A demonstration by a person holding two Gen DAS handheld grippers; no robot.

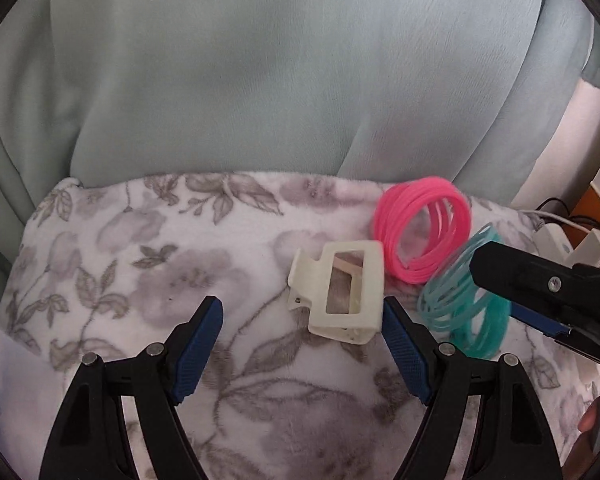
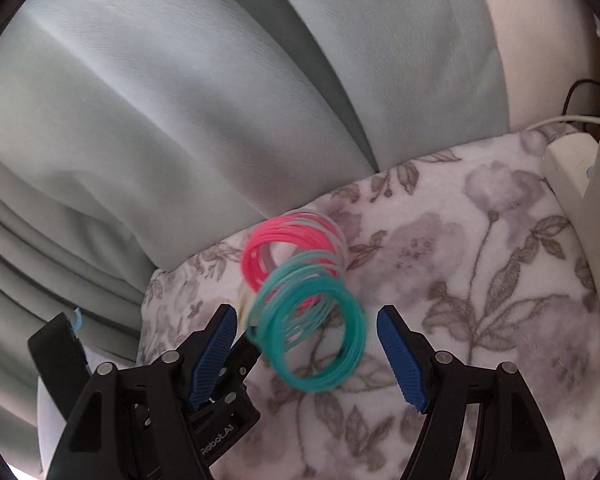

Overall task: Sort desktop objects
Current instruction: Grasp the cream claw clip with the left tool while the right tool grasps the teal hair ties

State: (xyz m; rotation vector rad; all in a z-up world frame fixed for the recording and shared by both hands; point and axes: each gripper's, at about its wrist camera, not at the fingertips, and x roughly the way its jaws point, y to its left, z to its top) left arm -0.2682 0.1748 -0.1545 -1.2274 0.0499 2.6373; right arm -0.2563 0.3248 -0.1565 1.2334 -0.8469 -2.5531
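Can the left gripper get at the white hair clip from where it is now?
Probably yes: the left gripper is open, and the white hair clip lies on the floral blanket just ahead, toward its right finger, with nothing between.

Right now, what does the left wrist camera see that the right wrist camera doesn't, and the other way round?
Only the left view shows the whole cream hair clip lying on the blanket, between its open jaws. Only the right view shows the teal rings sitting between the right gripper's open jaws. Both show the pink rings, the teal rings, the floral blanket and the pale green curtain.
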